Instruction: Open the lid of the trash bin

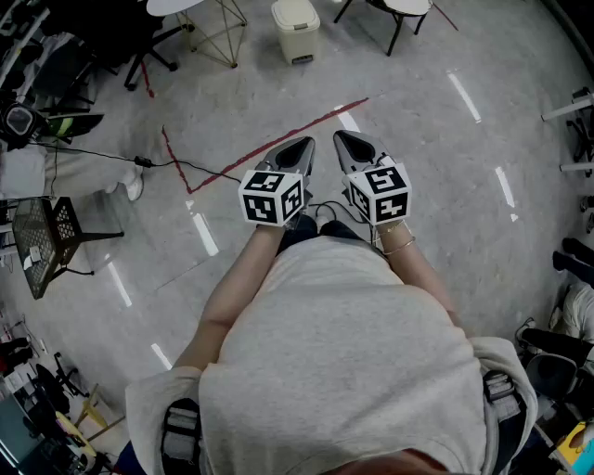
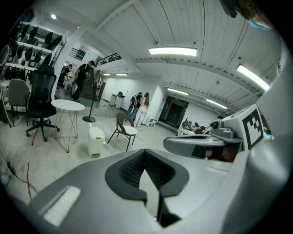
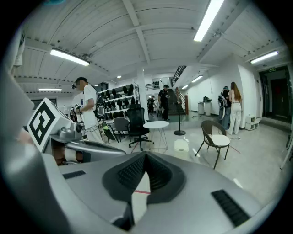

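Far across the floor (image 1: 427,130), well apart from both tools: cream trash bin (image 1: 295,29), lid down and untouched. Close to the body, side by side: left gripper (image 1: 298,148) and right gripper (image 1: 350,143), each with jaws pressed together on nothing. Judged not yet begun; left to do: walk over, reach the lid, raise it.

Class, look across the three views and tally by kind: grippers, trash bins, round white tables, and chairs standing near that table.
Grippers: 2 (left gripper, right gripper)
Trash bin: 1
Round white table: 1
Chairs: 3 (black office chair, grey chair, brown chair)
Total: 7
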A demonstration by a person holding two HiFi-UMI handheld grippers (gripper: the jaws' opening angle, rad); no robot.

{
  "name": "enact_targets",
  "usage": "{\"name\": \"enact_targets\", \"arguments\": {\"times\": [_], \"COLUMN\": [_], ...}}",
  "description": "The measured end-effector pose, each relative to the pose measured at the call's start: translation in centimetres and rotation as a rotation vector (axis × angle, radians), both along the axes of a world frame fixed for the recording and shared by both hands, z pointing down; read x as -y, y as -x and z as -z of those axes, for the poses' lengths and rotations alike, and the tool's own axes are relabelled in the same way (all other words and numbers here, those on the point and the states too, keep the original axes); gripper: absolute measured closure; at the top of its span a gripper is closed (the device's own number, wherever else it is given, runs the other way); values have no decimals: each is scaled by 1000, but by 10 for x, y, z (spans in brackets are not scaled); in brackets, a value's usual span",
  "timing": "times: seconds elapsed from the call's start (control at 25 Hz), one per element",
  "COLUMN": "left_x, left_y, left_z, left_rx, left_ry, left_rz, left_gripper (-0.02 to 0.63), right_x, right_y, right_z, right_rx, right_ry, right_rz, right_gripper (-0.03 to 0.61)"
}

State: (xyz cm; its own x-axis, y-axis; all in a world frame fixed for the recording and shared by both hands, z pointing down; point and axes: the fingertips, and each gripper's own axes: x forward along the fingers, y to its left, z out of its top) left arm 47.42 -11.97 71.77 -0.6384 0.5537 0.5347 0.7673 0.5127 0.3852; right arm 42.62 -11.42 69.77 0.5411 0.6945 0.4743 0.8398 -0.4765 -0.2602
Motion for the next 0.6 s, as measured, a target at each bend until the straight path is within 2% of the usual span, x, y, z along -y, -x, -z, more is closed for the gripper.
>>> {"name": "enact_targets", "arguments": {"times": [0.36,0.52,0.6], "left_x": [-11,-9,-9], "left_y": [-36,-44,-44], "left_z": [-2,0,4], "left_rx": [-37,-14,22], "left_ry": [17,23,31], "left_rz": [23,25,35], "left_gripper": [607,607,607], "right_x": [-11,-10,-8], "right_y": [-28,-35,-34], "right_z": [2,1,3], "right_rx": [12,-16,-48], "right_ry": [9,-4,1], "right_rz": [0,-4,-13], "right_gripper": [572,572,572]}}
